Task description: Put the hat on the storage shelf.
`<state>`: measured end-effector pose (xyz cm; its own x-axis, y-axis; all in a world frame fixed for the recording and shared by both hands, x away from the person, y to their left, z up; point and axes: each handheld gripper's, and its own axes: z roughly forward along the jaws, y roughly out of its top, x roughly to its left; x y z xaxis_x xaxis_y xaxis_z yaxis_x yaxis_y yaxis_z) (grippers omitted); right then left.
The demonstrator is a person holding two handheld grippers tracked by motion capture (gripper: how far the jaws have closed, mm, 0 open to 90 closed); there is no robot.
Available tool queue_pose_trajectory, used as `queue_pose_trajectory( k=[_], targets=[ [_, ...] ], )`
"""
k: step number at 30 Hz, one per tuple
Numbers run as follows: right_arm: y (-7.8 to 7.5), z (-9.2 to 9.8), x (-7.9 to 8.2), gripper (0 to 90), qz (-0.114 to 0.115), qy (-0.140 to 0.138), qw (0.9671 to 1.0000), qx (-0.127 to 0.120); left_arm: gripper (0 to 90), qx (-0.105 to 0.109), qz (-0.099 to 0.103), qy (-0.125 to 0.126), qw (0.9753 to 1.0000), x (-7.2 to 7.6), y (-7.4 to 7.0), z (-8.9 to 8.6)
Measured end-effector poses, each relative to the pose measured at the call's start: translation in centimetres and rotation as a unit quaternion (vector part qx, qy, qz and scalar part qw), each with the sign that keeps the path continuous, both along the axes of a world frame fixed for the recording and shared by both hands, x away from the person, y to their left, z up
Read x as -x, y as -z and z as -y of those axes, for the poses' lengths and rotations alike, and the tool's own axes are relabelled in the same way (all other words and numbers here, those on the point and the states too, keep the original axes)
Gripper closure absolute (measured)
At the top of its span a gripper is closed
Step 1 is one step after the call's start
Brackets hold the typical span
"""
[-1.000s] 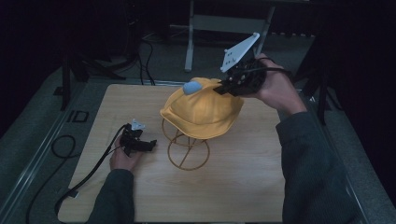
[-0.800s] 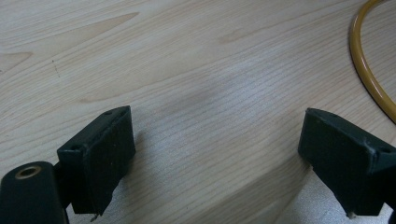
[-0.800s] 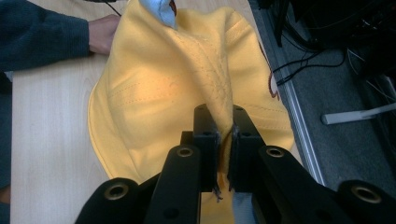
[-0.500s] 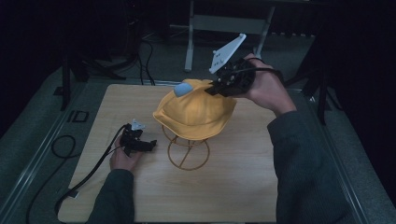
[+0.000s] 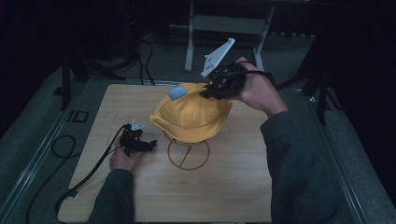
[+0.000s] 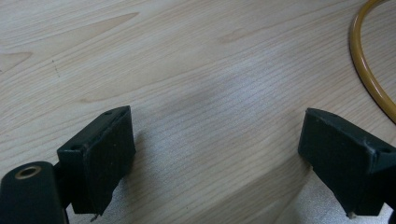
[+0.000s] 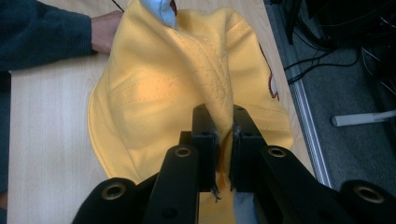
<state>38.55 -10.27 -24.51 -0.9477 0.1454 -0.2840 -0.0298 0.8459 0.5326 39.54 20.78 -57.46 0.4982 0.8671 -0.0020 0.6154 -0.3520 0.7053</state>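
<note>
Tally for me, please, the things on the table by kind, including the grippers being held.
Yellow hat: 1
Gold wire stand: 1
Grippers: 2, the left gripper open on the table, the right gripper shut on the hat
Total: 4

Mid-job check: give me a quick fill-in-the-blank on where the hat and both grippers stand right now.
1. The right gripper has its fingers shut on a fold of the ____ hat.
2. The hat sits over a wire stand whose ring base rests on the ____ table.
3. The left gripper lies low over the table with its fingers ____.
4. A pale ____ patch shows on the hat's far side.

Missing words: yellow; wooden; open; blue
</note>
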Motion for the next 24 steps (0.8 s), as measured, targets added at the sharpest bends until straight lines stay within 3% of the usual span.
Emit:
queue_pose_trajectory(
  k=[15,22,24],
  targets=[
    [2.1,-2.1,-0.3,77.7,-0.023,-0.018,0.9993,0.021,10.6,0.000,-0.002,0.000,1.0000,0.0,0.0,0.0],
    [1.7,-1.9,0.0,63.8,-0.014,-0.019,0.9997,-0.004,10.6,-0.001,-0.002,0.001,1.0000,0.0,0.0,0.0],
    [1.6,-1.7,0.1,63.3,-0.014,-0.020,0.9996,-0.014,10.6,-0.001,-0.003,0.001,1.0000,0.0,0.0,0.0]
  ],
)
